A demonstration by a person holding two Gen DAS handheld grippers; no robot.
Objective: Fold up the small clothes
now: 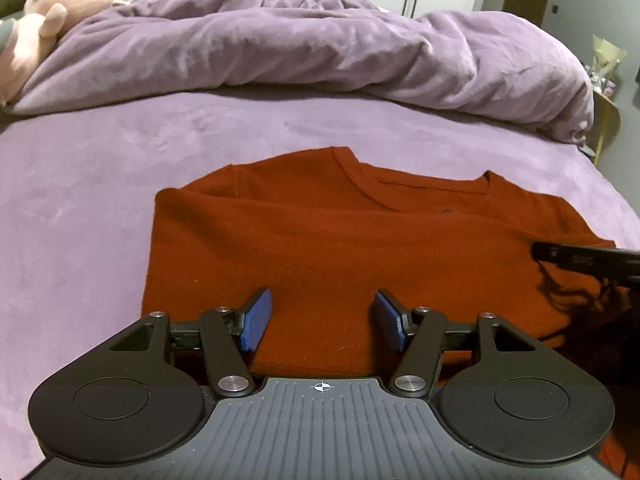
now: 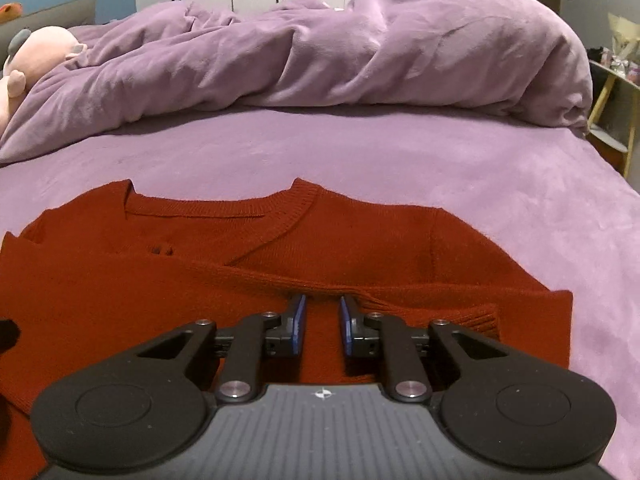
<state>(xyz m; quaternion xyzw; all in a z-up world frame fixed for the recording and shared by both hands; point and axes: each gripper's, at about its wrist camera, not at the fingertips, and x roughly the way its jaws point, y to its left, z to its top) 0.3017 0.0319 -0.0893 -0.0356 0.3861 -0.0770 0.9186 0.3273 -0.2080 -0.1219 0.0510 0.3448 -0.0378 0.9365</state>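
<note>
Red sweater (image 1: 320, 240) lying partly folded on the purple bed (image 1: 100, 184), left hand-held gripper (image 1: 322, 318) spread wide and empty above its near hem, right hand-held gripper (image 2: 322, 322) narrowly parted over a folded sleeve, pinching nothing.

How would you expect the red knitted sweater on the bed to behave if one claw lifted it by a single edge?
The red sweater would probably droop and unfold, since its soft knit already lies in loose layers. It looks light. The fuzzy surface should grip rather than slip, though it might drag on the plush purple bedspread.
</note>
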